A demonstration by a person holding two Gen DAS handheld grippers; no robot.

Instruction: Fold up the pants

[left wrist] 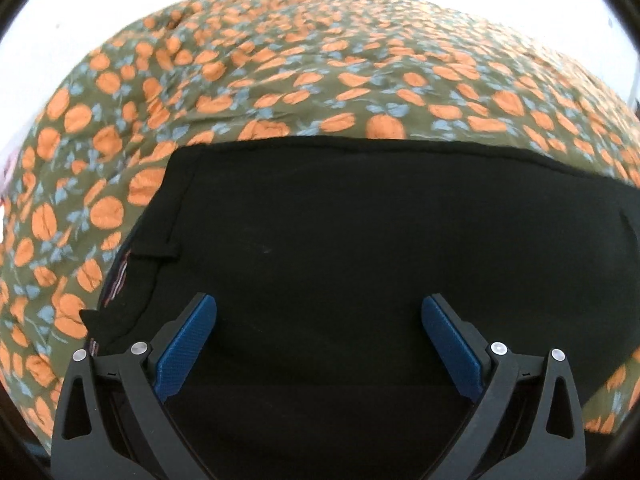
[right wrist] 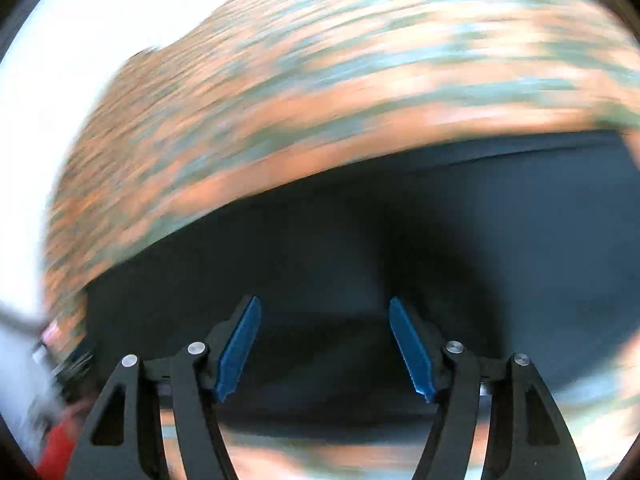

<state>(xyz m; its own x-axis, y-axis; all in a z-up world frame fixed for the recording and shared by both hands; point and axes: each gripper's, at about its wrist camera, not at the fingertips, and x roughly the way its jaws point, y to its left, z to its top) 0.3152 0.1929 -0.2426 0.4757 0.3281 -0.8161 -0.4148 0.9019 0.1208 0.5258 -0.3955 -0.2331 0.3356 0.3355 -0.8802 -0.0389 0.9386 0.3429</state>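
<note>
Pants: black, lying flat on the orange-and-blue printed bedspread, already doubled into a compact block by the look of it. Far edge runs straight across the spread; waistband end with a striped inner label sits toward the spread's left side in my left view.

Left gripper: jaws spread wide, nothing between the blue pads, hanging over the near part of the cloth. Cannot tell whether the tips touch it.

Right gripper: jaws also apart, empty, over dark fabric.

Risks, as I judge them:
- Closing on the top layer only; the block would peel open when lifted.
- Black on black hides layer edges, so I may grab mid-panel rather than a fold line and drag a crooked crease.
- The spread is soft and wrinkled; a low pinch could catch it along with the pants.
- Uneven lift between my two hands would skew the fold.

Hard to read:
- Right view is heavily smeared; print is streaks, pants edges uncertain.
- Near edge of the pants is hidden behind my own fingers.
- Red and pale shapes at the right view's lower left: unidentifiable.
- Layer count unknown.
</note>
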